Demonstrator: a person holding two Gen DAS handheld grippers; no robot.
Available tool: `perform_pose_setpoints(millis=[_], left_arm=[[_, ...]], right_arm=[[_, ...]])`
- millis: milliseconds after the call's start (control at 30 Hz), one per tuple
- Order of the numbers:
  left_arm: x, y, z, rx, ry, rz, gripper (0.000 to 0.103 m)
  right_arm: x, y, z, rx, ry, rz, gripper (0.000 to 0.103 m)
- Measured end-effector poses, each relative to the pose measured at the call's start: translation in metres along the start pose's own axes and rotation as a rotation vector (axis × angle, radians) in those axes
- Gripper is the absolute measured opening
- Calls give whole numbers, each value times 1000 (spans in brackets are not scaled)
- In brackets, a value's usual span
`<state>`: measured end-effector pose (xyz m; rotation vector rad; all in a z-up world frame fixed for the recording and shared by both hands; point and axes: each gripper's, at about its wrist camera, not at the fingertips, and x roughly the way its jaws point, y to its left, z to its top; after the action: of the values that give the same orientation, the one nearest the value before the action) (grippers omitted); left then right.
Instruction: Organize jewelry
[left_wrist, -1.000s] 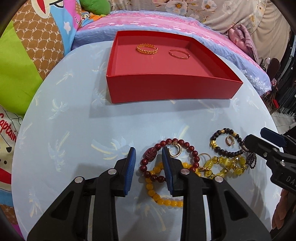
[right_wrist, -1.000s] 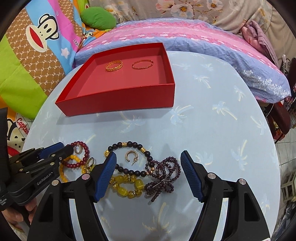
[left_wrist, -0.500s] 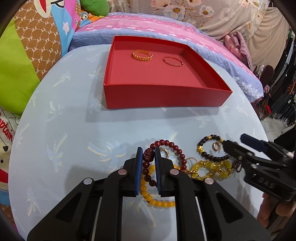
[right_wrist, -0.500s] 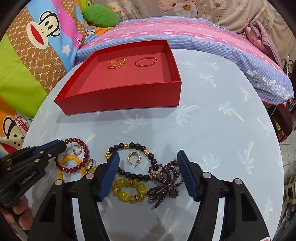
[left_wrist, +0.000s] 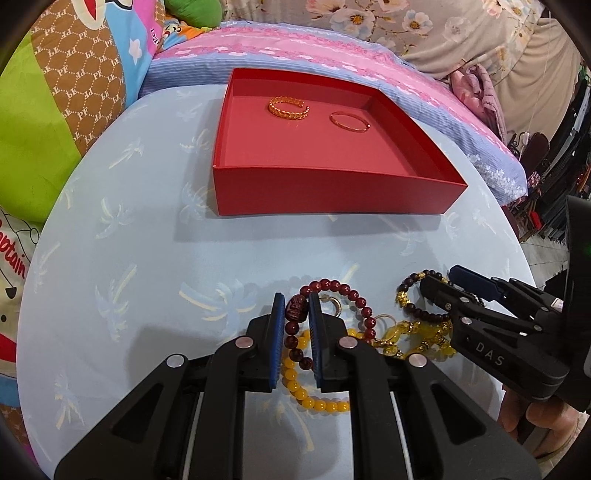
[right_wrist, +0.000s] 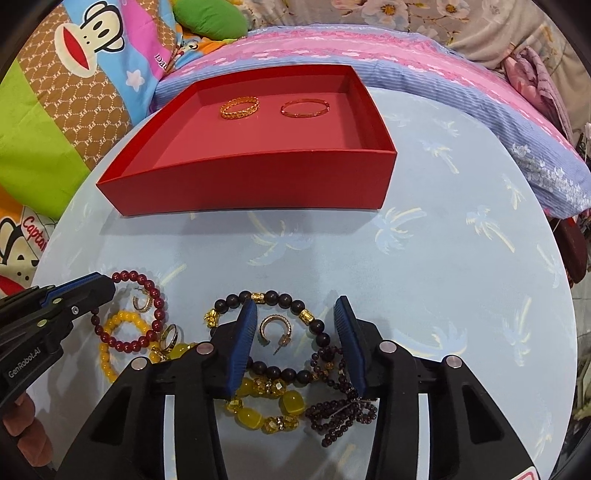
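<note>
We keep the left gripper (left_wrist: 296, 315) pinching the red bead bracelet (left_wrist: 334, 291); lift straight, clearing the yellow bracelet (left_wrist: 317, 400) beneath. The right gripper (right_wrist: 295, 332) stays spread.

Cartoon monkey blanket (right_wrist: 74, 66), green cushion (right_wrist: 210, 18)

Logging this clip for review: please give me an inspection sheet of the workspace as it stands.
Surface: round table with a light blue palm-print cloth.
Job's things: open red cardboard box holding a gold chain-link bangle and a thin red-gold bangle; the dark red bead bracelet, yellow bead bracelet, black-and-gold bead bracelet, gold hoop earring and purple bead strand lie in a pile outside the box.
Clutter: nothing seen.
Grippers: left gripper shut on the dark red bead bracelet; right gripper open around the earring.
Cables: nothing seen.
Surroundings: cartoon-print cushions, striped pink-and-blue bedding.
</note>
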<state>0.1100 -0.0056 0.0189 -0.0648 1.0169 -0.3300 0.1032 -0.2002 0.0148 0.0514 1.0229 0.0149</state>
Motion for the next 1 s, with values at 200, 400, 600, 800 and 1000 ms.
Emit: perform_pose_setpoints(millis=[200,400,600,800,1000], left_arm=[[4,2,-2,-7,14,3,13],[1,3,0,-10,12,-8,13],[-6,1,0,-7,1,-15,13],[-17,-5,4,6,-20,-28,13],[-33,-11,15,26,-57,-37,12]], right_arm=[[2,8,0,-47,-14,-23,28],[-1,8,1,-36,-11,1,7],[-11,7,1,-21,-34,13,7],[-29,5,4,3,-65,38,6],[-53,2,13,12,-117,53,1]])
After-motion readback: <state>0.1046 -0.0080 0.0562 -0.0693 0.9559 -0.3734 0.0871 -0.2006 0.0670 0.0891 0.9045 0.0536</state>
